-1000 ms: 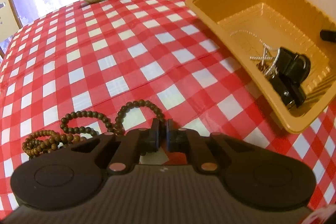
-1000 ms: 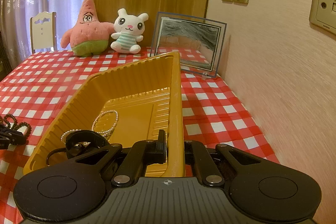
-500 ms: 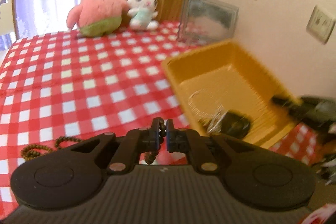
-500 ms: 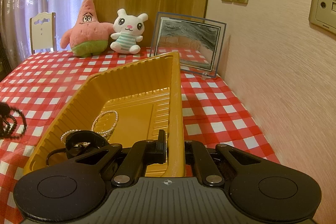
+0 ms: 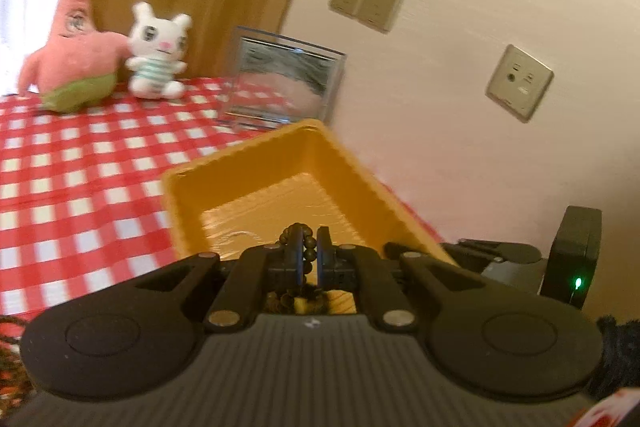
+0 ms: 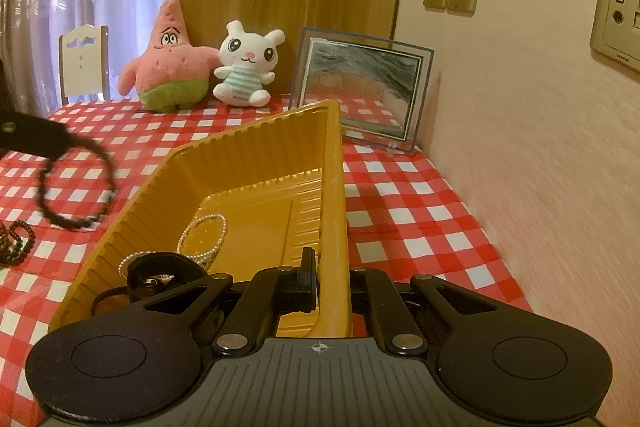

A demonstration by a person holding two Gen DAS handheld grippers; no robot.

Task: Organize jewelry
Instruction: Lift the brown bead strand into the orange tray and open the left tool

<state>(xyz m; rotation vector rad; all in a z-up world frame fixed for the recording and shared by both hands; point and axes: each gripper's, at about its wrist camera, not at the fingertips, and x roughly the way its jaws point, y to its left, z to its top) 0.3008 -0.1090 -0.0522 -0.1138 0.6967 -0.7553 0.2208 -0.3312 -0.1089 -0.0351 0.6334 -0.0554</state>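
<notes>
**Now: beads aloft, tray pinned**

The left gripper [image 5: 308,247] pinches a dark bead bracelet [image 6: 76,187], dangling at the right-wrist frame's left edge beside the yellow tray [image 6: 240,155]. The right gripper [image 6: 330,279] clamps the tray's near wall, lower centre.

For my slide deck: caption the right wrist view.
Right gripper clamps the yellow tray wall while the left gripper carries a dark bead bracelet toward it.

Yellow tray [image 6: 256,163], red-white checked tablecloth [image 6: 400,211]
</notes>
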